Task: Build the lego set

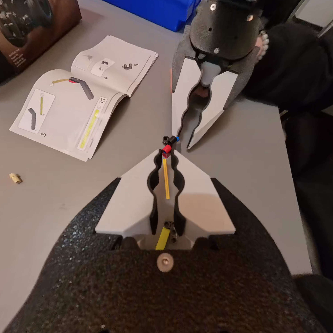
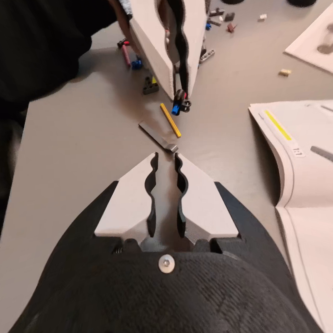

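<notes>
My left gripper (image 1: 166, 152) is shut on a small assembly (image 1: 168, 144) of a red bush, a black connector and a blue pin, held just above the grey table. It also shows in the right wrist view (image 2: 181, 103), hanging from the left gripper (image 2: 180, 98). A yellow axle (image 1: 166, 178) (image 2: 170, 119) lies on the table under it. A grey bent beam (image 2: 156, 137) lies flat just ahead of my right gripper (image 2: 166, 153), which is open and empty. The right gripper (image 1: 182, 142) faces the left one, tips close together.
An open instruction booklet (image 1: 81, 100) (image 2: 297, 144) lies beside the work spot. A tan piece (image 1: 15, 178) (image 2: 284, 72) lies loose. A dark beam with a yellow part (image 2: 150, 84), a pink beam (image 2: 126, 54) and several small pieces (image 2: 221, 16) lie farther off. A blue bin (image 1: 162, 12) and a box (image 1: 27, 27) stand at the back. Some 5 cm of space lies between my two pairs of fingers. The yellow axle (image 1: 166, 178) is about 4 cm from my left fingertips. It turns up in the right wrist view (image 2: 169, 116) as well.
</notes>
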